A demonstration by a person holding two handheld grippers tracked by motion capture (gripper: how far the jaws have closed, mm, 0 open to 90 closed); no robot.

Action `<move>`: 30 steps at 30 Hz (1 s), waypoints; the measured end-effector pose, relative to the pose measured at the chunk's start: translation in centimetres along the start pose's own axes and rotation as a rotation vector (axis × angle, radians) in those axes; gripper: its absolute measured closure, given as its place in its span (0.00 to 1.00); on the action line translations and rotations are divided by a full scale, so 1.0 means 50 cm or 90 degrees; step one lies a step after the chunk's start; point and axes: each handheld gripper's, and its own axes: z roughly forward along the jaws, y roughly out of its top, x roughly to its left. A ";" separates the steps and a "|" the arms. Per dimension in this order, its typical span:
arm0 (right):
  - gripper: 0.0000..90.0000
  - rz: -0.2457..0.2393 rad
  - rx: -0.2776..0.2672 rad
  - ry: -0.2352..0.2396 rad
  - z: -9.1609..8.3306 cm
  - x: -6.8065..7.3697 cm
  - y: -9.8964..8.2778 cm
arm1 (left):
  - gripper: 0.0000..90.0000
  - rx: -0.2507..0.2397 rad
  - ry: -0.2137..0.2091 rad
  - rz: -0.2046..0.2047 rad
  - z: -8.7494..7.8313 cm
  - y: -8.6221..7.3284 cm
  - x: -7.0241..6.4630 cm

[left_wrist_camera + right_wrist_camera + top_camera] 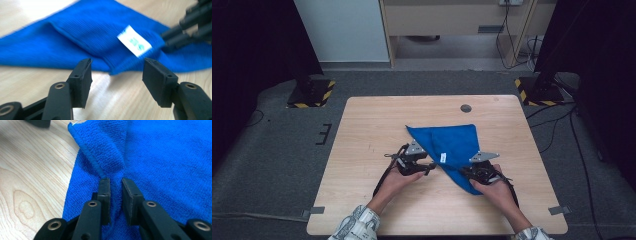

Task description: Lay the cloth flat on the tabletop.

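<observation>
A blue microfibre cloth [451, 145] lies folded into a rough triangle, one layer doubled over another, with a stitched hem along its edges and a small white label [134, 40] on top. A pinched ridge of it rises between the right gripper's fingers [104, 195], which press on it. Its nearest folded edge lies just beyond the left gripper's fingers [83, 77], apart from them.

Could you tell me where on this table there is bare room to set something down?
The table is bare left of the blue cloth, out to its left edge, and along the far edge around the dark round hole. A narrower strip runs right of the cloth. The near middle is crowded: left gripper, right gripper, both hands.
</observation>
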 end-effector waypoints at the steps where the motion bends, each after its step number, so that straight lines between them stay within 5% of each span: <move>1: 0.86 0.000 0.000 0.000 0.000 0.000 0.000 | 0.42 0.000 0.000 0.000 0.000 0.000 0.000; 5: 0.86 -0.002 -0.001 0.003 -0.001 -0.001 0.000 | 0.41 0.024 0.012 0.010 0.025 -0.007 -0.005; 12: 0.85 0.002 -0.008 0.010 -0.002 0.004 0.003 | 0.46 0.019 0.005 0.004 0.041 -0.002 -0.001; 16: 0.85 -0.002 -0.019 0.015 -0.006 0.008 0.006 | 0.61 0.032 0.011 0.009 0.055 0.002 0.004; 20: 0.82 0.001 -0.027 0.015 -0.009 0.009 0.007 | 0.87 0.037 0.015 0.014 0.058 0.008 0.003; 23: 0.71 0.006 -0.036 0.016 -0.018 0.010 0.009 | 0.96 0.030 0.021 0.011 0.044 0.010 0.003; 25: 0.66 0.009 -0.040 0.019 -0.023 0.010 0.010 | 0.97 0.028 0.020 0.008 0.038 0.010 0.003; 26: 0.52 0.011 -0.053 0.018 -0.034 0.010 0.012 | 0.97 0.034 0.027 0.009 0.027 0.007 0.002; 30: 0.38 0.010 -0.070 0.017 -0.049 0.009 0.011 | 0.97 0.045 0.036 0.029 0.005 0.000 -0.004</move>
